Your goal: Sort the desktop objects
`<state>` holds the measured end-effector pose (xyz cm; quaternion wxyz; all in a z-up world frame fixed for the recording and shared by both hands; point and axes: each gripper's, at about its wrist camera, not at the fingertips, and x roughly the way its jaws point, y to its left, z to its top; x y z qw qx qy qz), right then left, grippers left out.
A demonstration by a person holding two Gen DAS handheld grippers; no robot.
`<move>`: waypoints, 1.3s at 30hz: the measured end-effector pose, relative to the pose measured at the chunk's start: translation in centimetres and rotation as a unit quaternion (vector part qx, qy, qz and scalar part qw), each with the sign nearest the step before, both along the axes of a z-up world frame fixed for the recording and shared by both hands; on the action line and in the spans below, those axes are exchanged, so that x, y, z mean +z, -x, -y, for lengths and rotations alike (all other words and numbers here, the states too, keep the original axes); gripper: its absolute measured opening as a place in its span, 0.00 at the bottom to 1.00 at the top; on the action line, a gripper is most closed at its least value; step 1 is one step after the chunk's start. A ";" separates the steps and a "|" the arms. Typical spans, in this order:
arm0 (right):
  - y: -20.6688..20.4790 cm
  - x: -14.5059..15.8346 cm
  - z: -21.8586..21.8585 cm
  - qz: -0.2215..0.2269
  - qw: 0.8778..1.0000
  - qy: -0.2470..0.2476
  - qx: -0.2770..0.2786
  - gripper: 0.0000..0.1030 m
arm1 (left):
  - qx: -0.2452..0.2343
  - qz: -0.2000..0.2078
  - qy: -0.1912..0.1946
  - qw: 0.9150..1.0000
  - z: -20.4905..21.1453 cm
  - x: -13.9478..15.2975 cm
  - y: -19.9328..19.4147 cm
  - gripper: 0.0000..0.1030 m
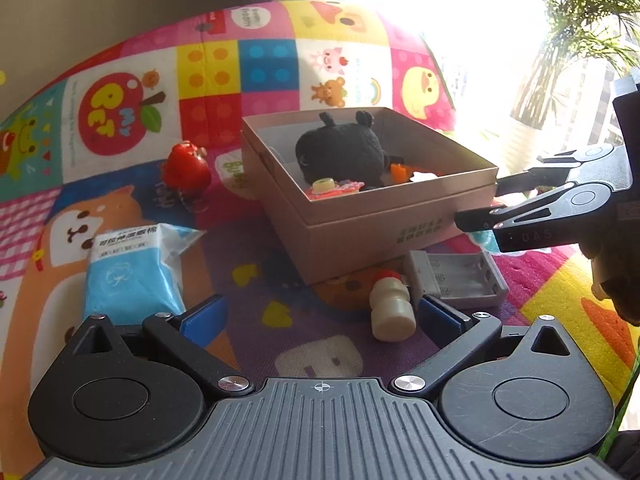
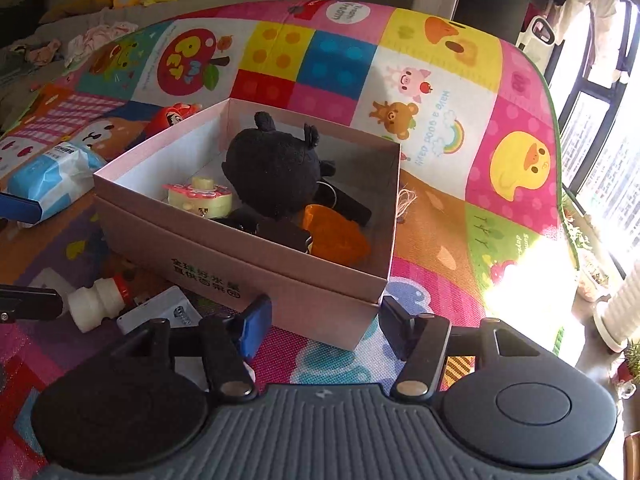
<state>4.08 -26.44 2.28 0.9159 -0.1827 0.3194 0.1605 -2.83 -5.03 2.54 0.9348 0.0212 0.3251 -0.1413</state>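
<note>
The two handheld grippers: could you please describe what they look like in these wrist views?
Both match. The left gripper and right gripper each have a grey ribbed body flanked by two round black discs, black linkage arms with silver pivot screws, and blue pads on the fingers. The left body bears a small crosshair mark. No cables or sleeves are visible.

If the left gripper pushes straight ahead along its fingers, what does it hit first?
Probably the purple mat first: nothing lies between the open left gripper's fingers. Farther along stands the cardboard box; the small white bottle lies just right, though depth is unclear.
</note>
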 end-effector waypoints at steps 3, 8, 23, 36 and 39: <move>-1.9 0.1 -1.6 -0.004 1.000 -0.005 0.004 0.58 | 0.008 -0.003 0.006 1.000 -0.6 -0.3 -0.2 1.00; -4.8 0.3 -4.5 -0.002 0.999 -0.034 0.013 0.57 | 0.014 -0.007 0.017 1.000 -1.0 -0.6 -0.4 1.00; 5.2 -0.9 1.2 -0.072 0.994 -0.077 0.034 0.75 | -0.021 -0.010 -0.057 0.998 2.3 -1.5 -0.7 1.00; 1.4 -1.5 1.3 -0.020 0.993 -0.079 -0.083 0.77 | 0.084 0.001 -0.060 0.995 -0.3 -1.6 -3.3 1.00; 1.6 -2.1 1.3 -0.024 0.993 -0.090 -0.074 0.77 | 0.051 0.007 -0.042 0.998 -0.1 -1.2 -2.6 1.00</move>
